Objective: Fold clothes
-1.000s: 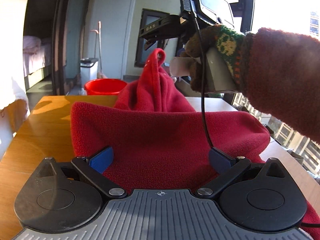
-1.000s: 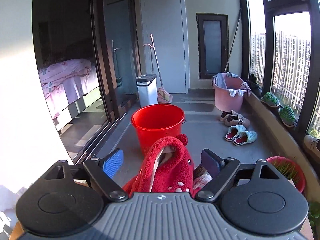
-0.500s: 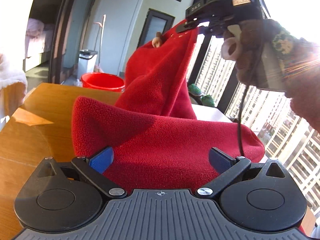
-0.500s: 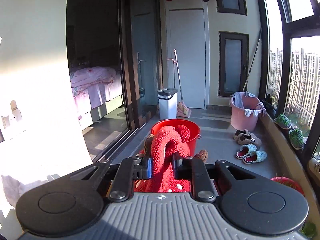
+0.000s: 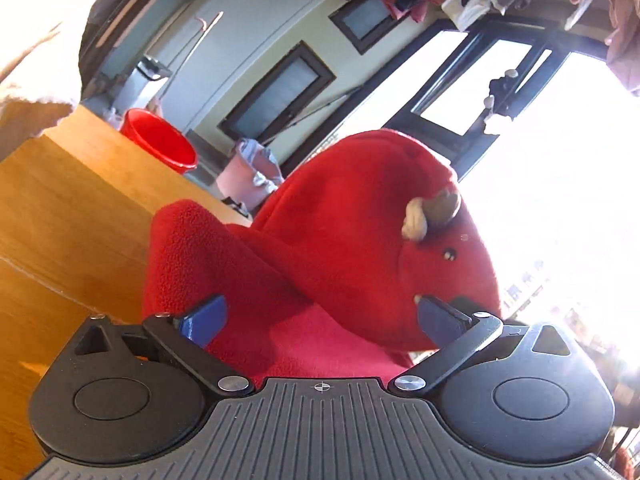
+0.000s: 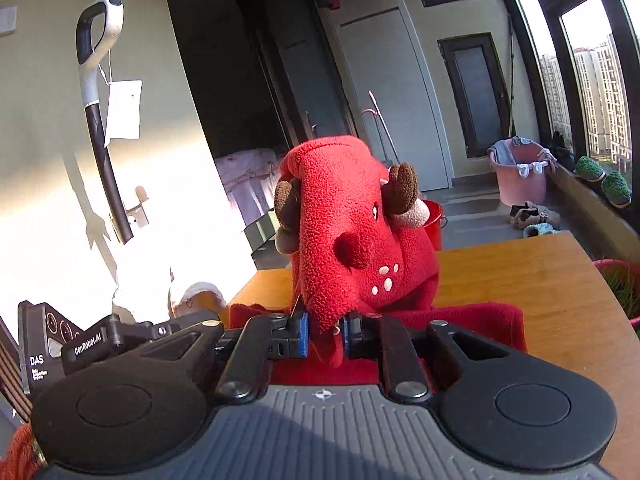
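Folding barely begun: right gripper clamps hood of red fleece reindeer garment, lifted above wooden table; left gripper stands wide open, garment between its jaws, ungripped

Black and grey throughout. Left claw: ribbed grey deck behind, round black housings either side, blue pads on black links, silver screws at pivots. Right claw: same build; white "DAS" and "GenRobot.AI" lettering left of it.
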Demonstrator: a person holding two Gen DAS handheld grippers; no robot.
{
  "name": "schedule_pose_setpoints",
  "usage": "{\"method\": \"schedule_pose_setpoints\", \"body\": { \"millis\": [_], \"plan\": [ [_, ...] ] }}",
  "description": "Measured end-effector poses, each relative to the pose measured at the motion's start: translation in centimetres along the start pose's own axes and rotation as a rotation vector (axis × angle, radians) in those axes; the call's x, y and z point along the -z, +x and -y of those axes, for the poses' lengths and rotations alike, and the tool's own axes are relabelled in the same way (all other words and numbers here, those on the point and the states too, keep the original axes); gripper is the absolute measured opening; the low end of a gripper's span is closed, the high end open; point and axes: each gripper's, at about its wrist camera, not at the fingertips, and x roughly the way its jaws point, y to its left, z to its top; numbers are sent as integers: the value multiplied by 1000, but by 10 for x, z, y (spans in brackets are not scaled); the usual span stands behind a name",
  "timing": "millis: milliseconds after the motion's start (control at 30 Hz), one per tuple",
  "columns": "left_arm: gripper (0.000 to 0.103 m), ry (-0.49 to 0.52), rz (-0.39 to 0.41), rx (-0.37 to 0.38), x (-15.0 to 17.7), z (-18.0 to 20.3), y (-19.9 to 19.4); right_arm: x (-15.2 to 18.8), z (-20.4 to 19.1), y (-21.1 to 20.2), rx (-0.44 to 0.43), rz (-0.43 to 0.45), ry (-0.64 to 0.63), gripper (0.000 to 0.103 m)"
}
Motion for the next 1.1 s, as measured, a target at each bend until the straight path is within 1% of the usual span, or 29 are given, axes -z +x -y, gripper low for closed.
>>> {"method": "schedule_pose_setpoints", "body": {
  "millis": [67,133,233,300,367,400,467,500,533,600,667,733,767,800,833,867,900,967,1033,1100],
  "plan": [
    [103,31,9,-33,-6,11,-8,29,-2,4,-33,-58,42,10],
    [103,77,3,-44,-10,26,-12,48,-4,11,-48,-95,65,10],
    [103,161,-24,-40,-14,57,-4,65,-17,17,-31,-81,-17,10],
    [103,222,-63,-54,-13,78,13,72,-25,20,-20,-82,-88,10],
    [103,291,-100,-75,-8,94,36,75,-29,20,-21,-98,-125,10],
    [103,334,-118,-99,-4,99,48,75,-30,18,-30,-107,-143,11],
    [103,415,-146,-189,6,103,68,71,-32,6,-38,-117,-190,13],
    [103,449,-155,-238,12,103,76,69,-31,-3,-51,-120,-211,13],
    [103,462,-159,-260,17,101,79,69,-30,-15,-55,-115,-229,15],
    [103,461,-163,-274,25,97,81,63,-23,-40,-58,-102,-261,37],
    [103,425,-168,-253,32,93,81,52,-17,-62,-37,-68,-262,46],
    [103,451,-156,-244,39,95,80,31,-15,-73,-8,-27,-244,54],
    [103,476,-148,-242,43,98,80,19,-15,-75,10,-2,-236,66],
    [103,505,-141,-240,47,100,79,7,-16,-75,23,25,-236,81],
    [103,533,-133,-238,51,103,78,-6,-17,-74,35,52,-245,89],
    [103,554,-127,-235,54,105,77,-19,-22,-65,45,59,-268,96],
    [103,561,-125,-233,56,104,77,-32,-27,-57,54,67,-292,97],
    [103,567,-120,-228,58,103,77,-52,-41,-30,75,29,-343,97],
    [103,555,-123,-216,56,101,75,-69,-54,8,78,-57,-375,99],
    [103,544,-140,-200,52,101,68,-74,-65,48,116,-141,-407,100]
  ]
}}
